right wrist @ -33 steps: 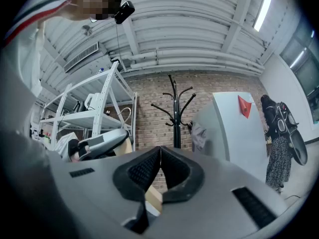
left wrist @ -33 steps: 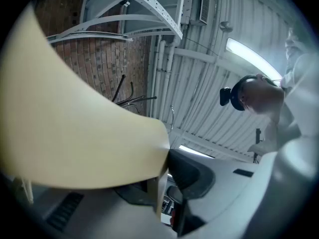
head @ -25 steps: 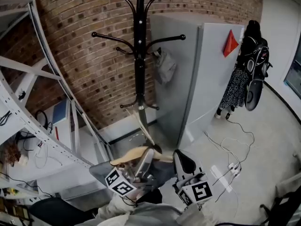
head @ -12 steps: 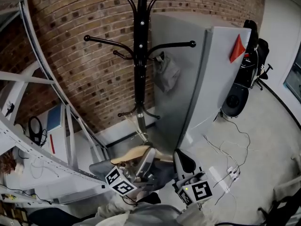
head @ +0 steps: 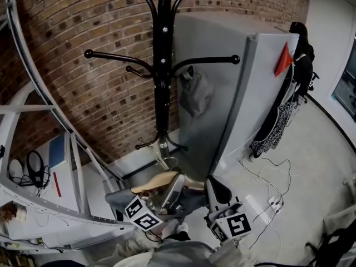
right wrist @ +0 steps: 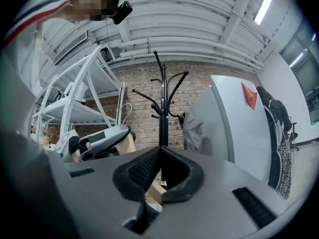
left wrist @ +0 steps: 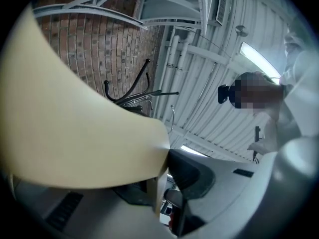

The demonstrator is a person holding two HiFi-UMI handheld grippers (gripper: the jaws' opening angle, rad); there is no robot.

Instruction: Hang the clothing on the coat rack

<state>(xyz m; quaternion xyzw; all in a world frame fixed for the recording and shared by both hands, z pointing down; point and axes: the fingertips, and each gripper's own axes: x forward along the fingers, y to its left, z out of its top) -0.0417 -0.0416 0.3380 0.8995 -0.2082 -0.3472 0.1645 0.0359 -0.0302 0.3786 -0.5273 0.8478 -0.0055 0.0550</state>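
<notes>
1. The clothing [head: 192, 202] seems to be the dark grey cloth under the wooden hanger [head: 167, 179], low in the head view. The tools hide most of it, so I can't be sure how it sits on the hanger.
2. The left tool [head: 173, 185] is clamped on the hanger's pale wooden body [left wrist: 75, 118]. The hanger's metal hook [left wrist: 172, 117] sticks up free beyond the jaws.
3. The right tool [head: 216, 189] is just beside it, with its jaws pressed together and nothing visible between them [right wrist: 159, 151].
4. The coat rack [head: 161, 65] stands ahead, well apart from both tools, in front of a brick wall [head: 100, 26].
5. A grey garment [head: 194, 90] already hangs on the rack's right side, next to a grey cabinet [head: 222, 65].
6. The step in hand looks like carrying the hanger to the rack.
7. To do it well:
   - keep the left grip firm and the hook upright;
   - aim for the bare left arm [head: 111, 56];
   - lift the hook above the arm's ball end, then lower it on;
   - steady the cloth with the right tool so it doesn't slide off.
</notes>
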